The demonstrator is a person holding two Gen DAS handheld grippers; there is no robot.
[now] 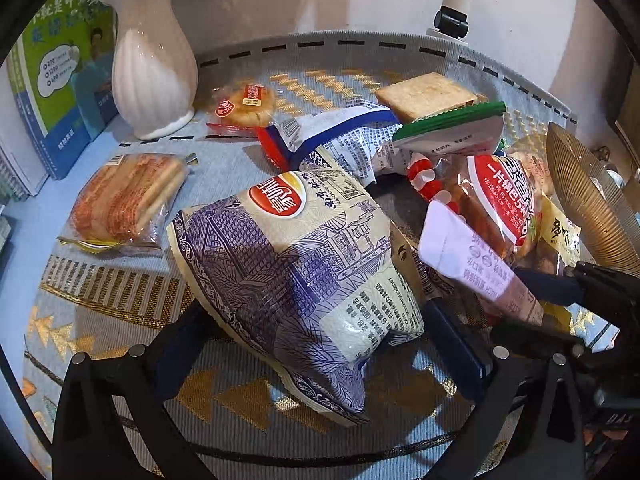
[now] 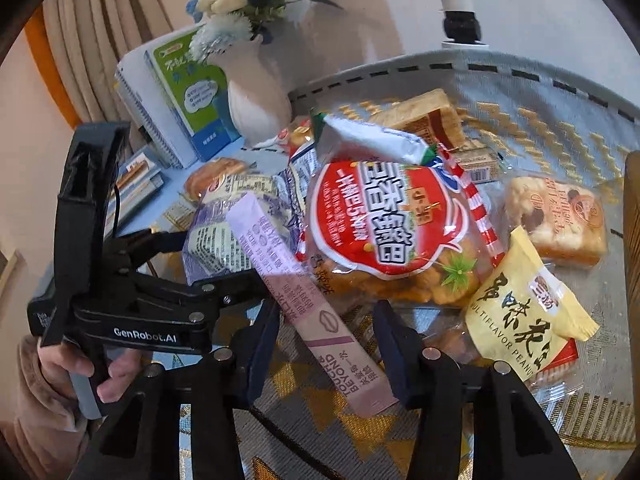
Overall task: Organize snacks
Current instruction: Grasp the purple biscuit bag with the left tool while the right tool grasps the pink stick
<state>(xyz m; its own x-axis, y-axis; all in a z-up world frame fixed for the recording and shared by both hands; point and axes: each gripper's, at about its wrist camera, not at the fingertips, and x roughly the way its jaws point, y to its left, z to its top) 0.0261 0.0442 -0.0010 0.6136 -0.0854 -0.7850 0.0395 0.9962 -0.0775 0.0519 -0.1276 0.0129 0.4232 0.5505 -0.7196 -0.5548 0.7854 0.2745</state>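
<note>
Snacks lie heaped on the bench (image 1: 132, 292), sorting barely begun: left gripper (image 1: 308, 336) fingers grasp a purple-patterned bag (image 1: 296, 264); right gripper (image 2: 326, 344) fingers straddle a pink sachet (image 2: 304, 280), grip uncertain.

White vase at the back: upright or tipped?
Upright. The white vase stands on its base on the table beside the books, with flowers rising from its neck.

Left gripper (image 2: 168, 276): "GenRobot.AI" (white, lower left of frame)
Pink stick sachet (image 2: 312, 304): "TOUCH BEYOND"
Yellow peanut packet (image 2: 524, 312): "MULTIFLAVOR PEANUT" (partly cut off)
</note>
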